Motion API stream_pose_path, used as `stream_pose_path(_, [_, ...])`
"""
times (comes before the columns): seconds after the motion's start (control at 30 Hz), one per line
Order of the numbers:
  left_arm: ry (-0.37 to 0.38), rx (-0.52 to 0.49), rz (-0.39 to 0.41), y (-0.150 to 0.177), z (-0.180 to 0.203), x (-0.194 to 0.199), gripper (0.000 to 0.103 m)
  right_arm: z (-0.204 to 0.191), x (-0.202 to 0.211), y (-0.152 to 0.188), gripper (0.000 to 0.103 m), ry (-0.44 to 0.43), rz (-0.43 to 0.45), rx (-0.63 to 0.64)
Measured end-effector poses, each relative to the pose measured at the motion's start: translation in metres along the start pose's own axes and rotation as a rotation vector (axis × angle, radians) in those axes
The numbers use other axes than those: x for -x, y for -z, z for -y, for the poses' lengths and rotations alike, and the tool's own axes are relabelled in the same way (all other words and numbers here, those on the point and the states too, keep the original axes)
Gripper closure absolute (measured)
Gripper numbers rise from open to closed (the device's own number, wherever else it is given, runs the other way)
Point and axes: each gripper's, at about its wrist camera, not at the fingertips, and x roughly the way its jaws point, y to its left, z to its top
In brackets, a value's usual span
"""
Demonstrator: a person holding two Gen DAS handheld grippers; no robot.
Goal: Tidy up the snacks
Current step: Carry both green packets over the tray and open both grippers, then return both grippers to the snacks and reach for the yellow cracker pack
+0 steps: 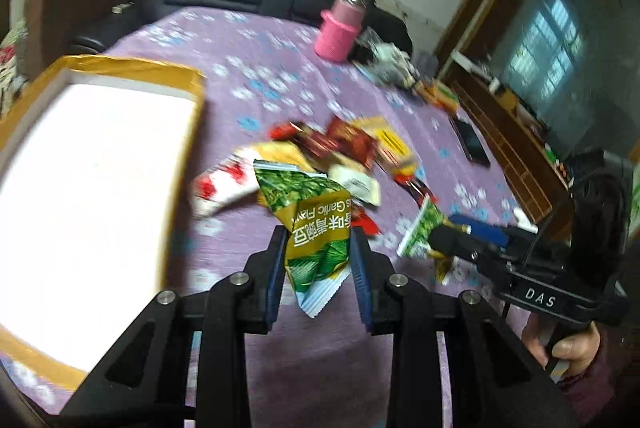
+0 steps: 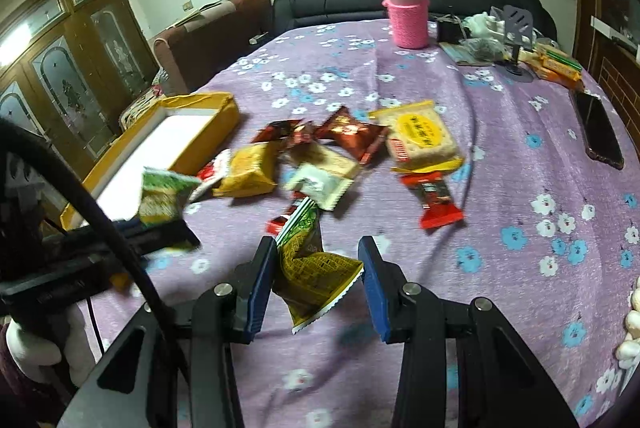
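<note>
Snacks in shiny wrappers (image 2: 320,156) are lying in a loose pile in the middle of the purple flowered tablecloth (image 2: 520,164). The left gripper (image 1: 318,228) is squeezing a green and gold crinkly pea packet (image 1: 316,228) and holding it up, near the yellow cardboard box with a white inside (image 1: 92,188). That box is sitting at the left edge of the table, and its white floor is showing bare. The right gripper (image 2: 318,244) is pinching another green and gold packet (image 2: 314,264) above the cloth. Lots of open cloth is lying near the grippers. A pink knitted bottle (image 2: 408,12) and a dark flat phone (image 2: 598,130) are sitting far away at the table's edges.
</note>
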Motion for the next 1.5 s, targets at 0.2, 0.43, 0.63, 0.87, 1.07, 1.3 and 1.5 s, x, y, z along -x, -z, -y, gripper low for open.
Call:
stream_pose_path(0.2, [-0.105, 0.040, 0.055, -0.004, -0.048, 0.037, 0.071, -0.046, -0.001, -0.013, 0.062, -0.080, 0.008, 0.033])
stream_pose_path(0.43, [-0.218, 0.108, 0.087, -0.006, -0.112, 0.060, 0.071, -0.127, -0.032, -0.036, 0.062, -0.184, -0.035, 0.129])
stream_pose_path(0.63, [-0.265, 0.174, 0.078, -0.005, -0.152, 0.059, 0.070, -0.187, -0.074, -0.043, 0.062, -0.206, -0.104, 0.214])
stream_pose_path(0.87, [-0.249, 0.261, 0.115, -0.003, -0.171, 0.070, 0.055, -0.216, -0.114, -0.038, 0.062, -0.183, -0.172, 0.269])
stream_pose_path(1.07, [-0.223, 0.295, 0.164, 0.003, -0.169, 0.086, 0.037, -0.211, -0.125, -0.036, 0.058, -0.178, -0.168, 0.224])
stream_pose_path(1.3, [-0.181, 0.300, 0.186, 0.004, -0.156, 0.092, 0.034, -0.187, -0.080, -0.046, 0.057, -0.199, -0.053, 0.169])
stream_pose_path(1.5, [-0.118, 0.237, 0.200, 0.004, -0.123, 0.094, 0.028, -0.105, -0.028, -0.042, 0.041, -0.048, 0.055, 0.119])
